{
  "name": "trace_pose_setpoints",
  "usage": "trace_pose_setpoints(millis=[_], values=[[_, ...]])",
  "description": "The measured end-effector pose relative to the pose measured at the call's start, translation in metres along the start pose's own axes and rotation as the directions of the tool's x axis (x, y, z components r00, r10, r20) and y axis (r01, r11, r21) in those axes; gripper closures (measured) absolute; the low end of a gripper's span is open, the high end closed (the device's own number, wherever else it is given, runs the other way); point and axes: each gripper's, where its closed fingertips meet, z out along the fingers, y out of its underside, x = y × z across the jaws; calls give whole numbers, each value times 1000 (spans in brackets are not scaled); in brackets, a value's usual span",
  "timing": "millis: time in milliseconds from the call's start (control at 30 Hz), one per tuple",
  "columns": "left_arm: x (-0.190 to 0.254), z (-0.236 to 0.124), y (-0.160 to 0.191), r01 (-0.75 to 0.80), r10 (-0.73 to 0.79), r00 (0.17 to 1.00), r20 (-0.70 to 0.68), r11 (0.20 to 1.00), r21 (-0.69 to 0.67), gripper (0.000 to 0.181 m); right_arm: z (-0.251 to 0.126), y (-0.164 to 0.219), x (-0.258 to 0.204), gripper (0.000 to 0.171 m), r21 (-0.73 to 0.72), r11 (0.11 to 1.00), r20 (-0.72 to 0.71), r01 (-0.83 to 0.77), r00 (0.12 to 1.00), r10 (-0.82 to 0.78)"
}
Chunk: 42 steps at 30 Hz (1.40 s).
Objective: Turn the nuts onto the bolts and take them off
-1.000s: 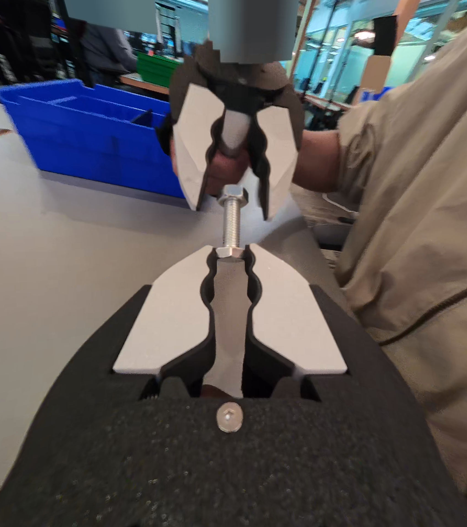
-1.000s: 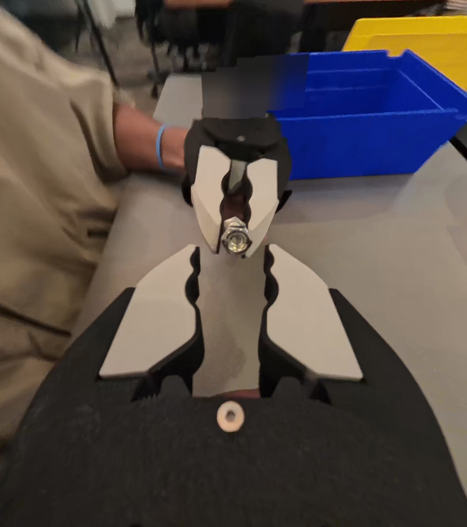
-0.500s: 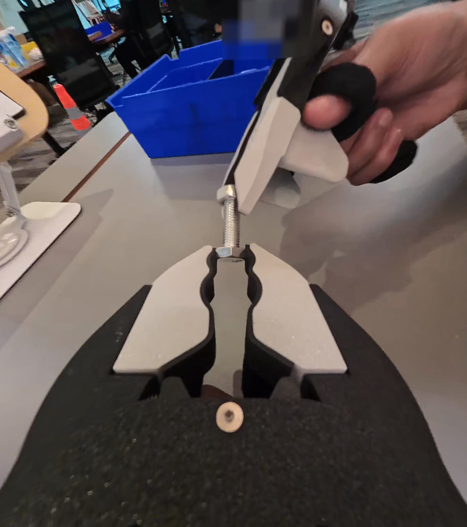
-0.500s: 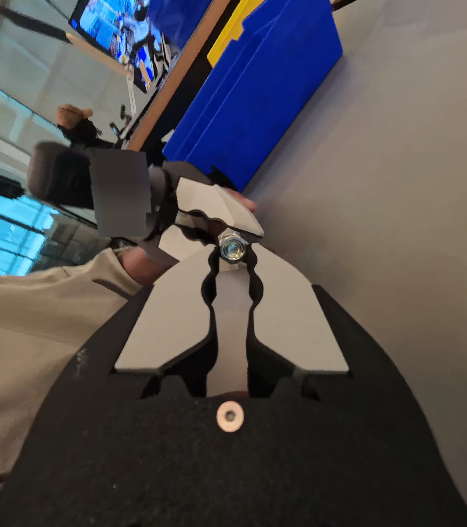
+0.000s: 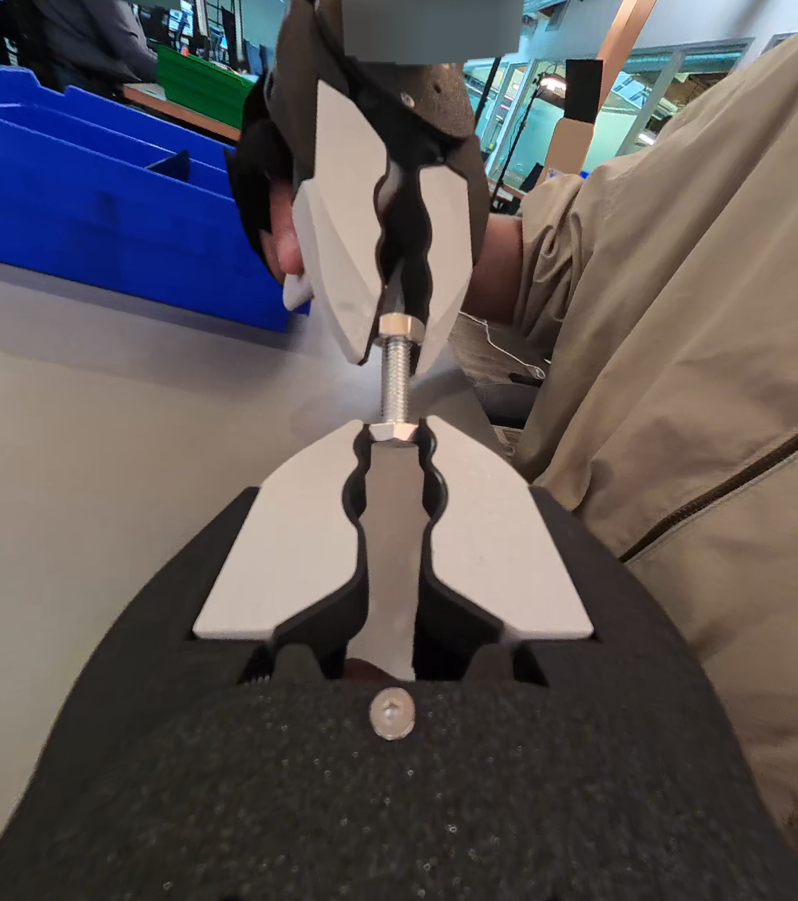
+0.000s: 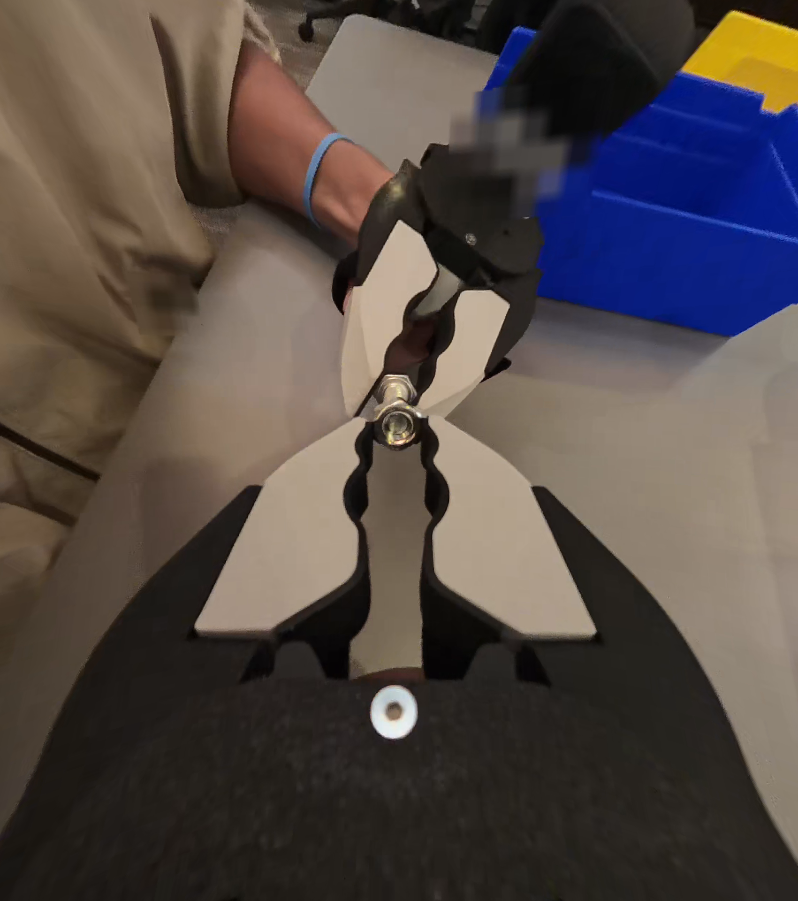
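Meanwhile, left gripper point(image 5: 394, 431) pinching bolt point(image 5: 394, 385) head, right gripper point(image 6: 394, 429) apparently nipping its nut point(image 6: 396, 431).

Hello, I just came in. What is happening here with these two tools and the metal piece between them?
A person holds a two-finger gripper in each hand above a grey table. The left gripper is shut on the hex head of a bolt. The right gripper is shut on the nut at the far end of the bolt's thread, so the two grippers face each other along it. A blue bin stands behind them. Whether the nut is going on or coming off cannot be told.
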Motion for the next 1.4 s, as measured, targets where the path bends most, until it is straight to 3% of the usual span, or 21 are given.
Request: trace_pose_setpoints(millis=[67, 133, 233, 300, 433, 533, 633, 733, 867, 933, 1000, 1167, 1400], values=[[-3, -3, -5, -16, 15, 1000, 26, 1000, 21, 163, -2, -4, 8, 148, 68, 995, -42, -70, 996, 73], [-11, -7, -9, -58, 55, 993, 100, 998, 28, 163, -5, -7, 15, 128, 157, 969, -62, -193, 977, 204], [-20, -11, -13, -136, 130, 971, 198, 991, 14, 163, -5, -4, 23, 123, 294, 846, -29, -445, 881, 473], [-30, -15, -12, -172, 173, 947, 272, 985, -27, 163, -4, 18, 31, 125, 300, 799, -106, -521, 814, 571], [-51, -22, -7, -166, 182, 905, 385, 983, -74, 163, -6, 42, 21, 129, 268, 782, -258, -562, 740, 621], [-63, -33, -17, -177, 176, 850, 497, 983, -46, 163, -9, 60, 18, 125, 160, 858, -514, -487, 701, 494], [-72, -54, -27, -146, 111, 721, 684, 989, -7, 163, -26, 82, 28, 130, 132, 872, -720, -471, 559, 411], [-69, -75, -8, -71, 60, 513, 856, 997, -28, 163, -33, 92, 30, 131, 289, 819, -750, -496, 414, 516], [-51, -80, 18, 10, -144, 424, 894, 988, 154, 163, -36, 110, 33, 130, 386, 738, -750, -554, 277, 600], [-47, -83, 17, -35, -79, 384, 920, 994, 100, 163, -38, 111, 34, 130, 392, 733, -756, -556, 261, 601], [-47, -84, 11, -88, -19, 377, 926, 995, 56, 163, -40, 113, 36, 130, 381, 737, -765, -559, 257, 591], [-49, -79, 11, -82, -50, 435, 899, 992, 95, 163, -55, 131, 56, 130, 309, 734, -823, -605, 217, 526], [-44, -66, 13, -109, 29, 471, 881, 994, 26, 163, -47, 172, 120, 128, 207, 642, -839, -738, 203, 505]])
